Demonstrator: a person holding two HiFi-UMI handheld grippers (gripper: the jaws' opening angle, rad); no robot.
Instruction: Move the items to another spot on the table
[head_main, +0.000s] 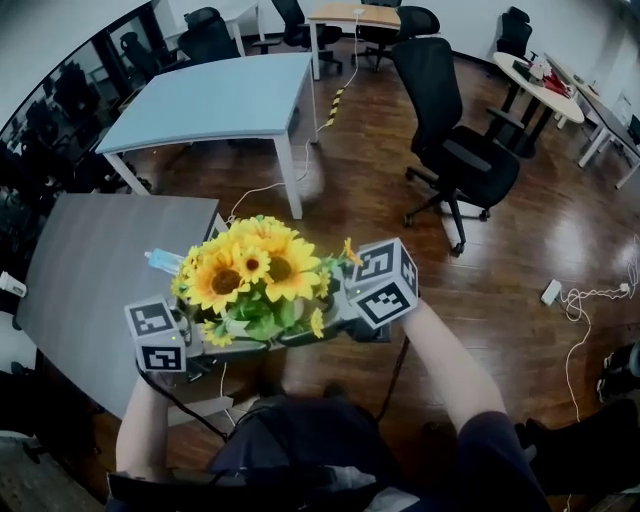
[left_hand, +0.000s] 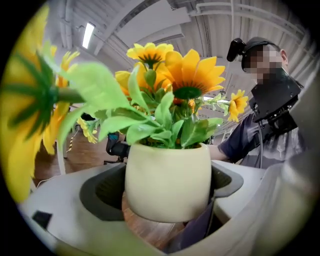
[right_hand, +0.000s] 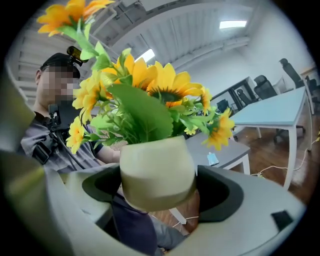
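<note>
Sunflower pot (left_hand: 167, 182) is pinched by the left hand-held gripper (head_main: 213, 345) and the right hand-held gripper (head_main: 327, 325).

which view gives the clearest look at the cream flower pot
The left gripper view: the cream pot fills the centre, upright and whole between the jaws. The right gripper view shows it too, but tilted. In the head view the sunflowers cover nearly all of it.

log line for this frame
left gripper: shut on flower pot | right gripper: shut on flower pot | flower pot: off table
</note>
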